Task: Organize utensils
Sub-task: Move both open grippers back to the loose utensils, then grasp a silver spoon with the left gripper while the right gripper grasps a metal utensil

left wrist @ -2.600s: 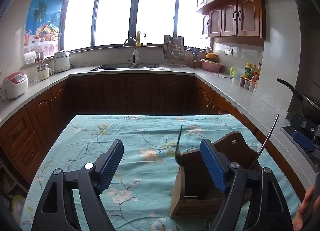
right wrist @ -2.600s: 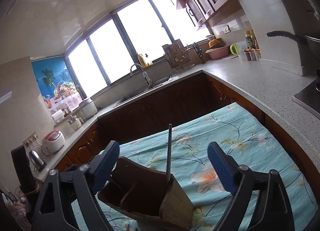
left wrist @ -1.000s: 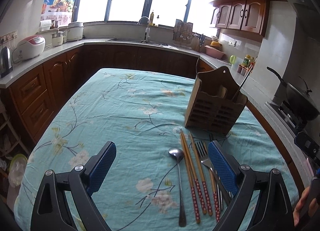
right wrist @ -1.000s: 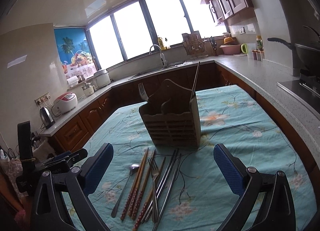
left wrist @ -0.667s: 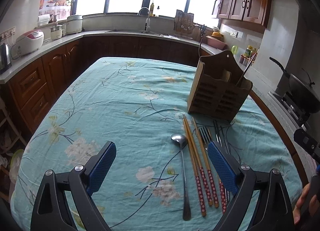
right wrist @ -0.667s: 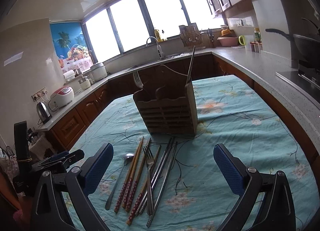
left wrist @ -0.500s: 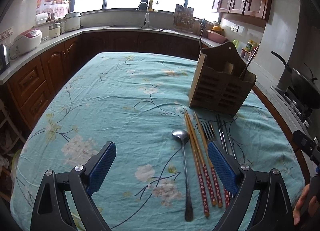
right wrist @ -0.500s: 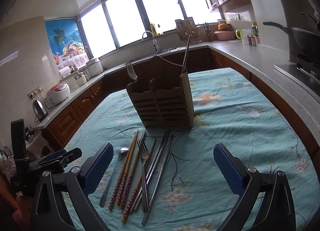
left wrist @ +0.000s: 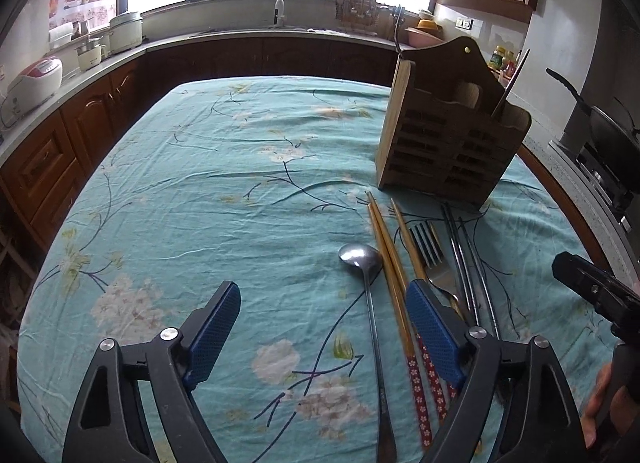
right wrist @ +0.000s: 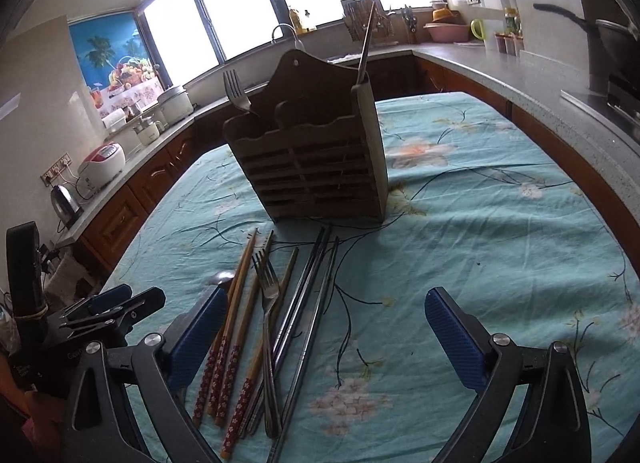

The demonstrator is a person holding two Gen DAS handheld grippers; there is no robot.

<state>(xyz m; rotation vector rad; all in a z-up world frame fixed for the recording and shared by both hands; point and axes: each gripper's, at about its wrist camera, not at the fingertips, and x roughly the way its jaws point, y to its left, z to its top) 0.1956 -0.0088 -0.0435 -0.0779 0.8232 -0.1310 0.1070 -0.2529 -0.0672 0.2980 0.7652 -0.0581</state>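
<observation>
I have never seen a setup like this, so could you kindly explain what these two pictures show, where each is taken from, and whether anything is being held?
There is no robot arm here: a person carries a two-finger tool in each hand, and a fisheye camera on each looks forward along its blue pads. One picture comes from the left tool, the other from the right tool.

Both look down at a table with a floral tablecloth. On it stands a wooden utensil holder, already containing a fork. In front of it lie a spoon, wooden chopsticks, another fork and metal chopsticks.

Neither tool holds anything. The right one is open; the left one's jaws are closing, with only cloth between them.
</observation>
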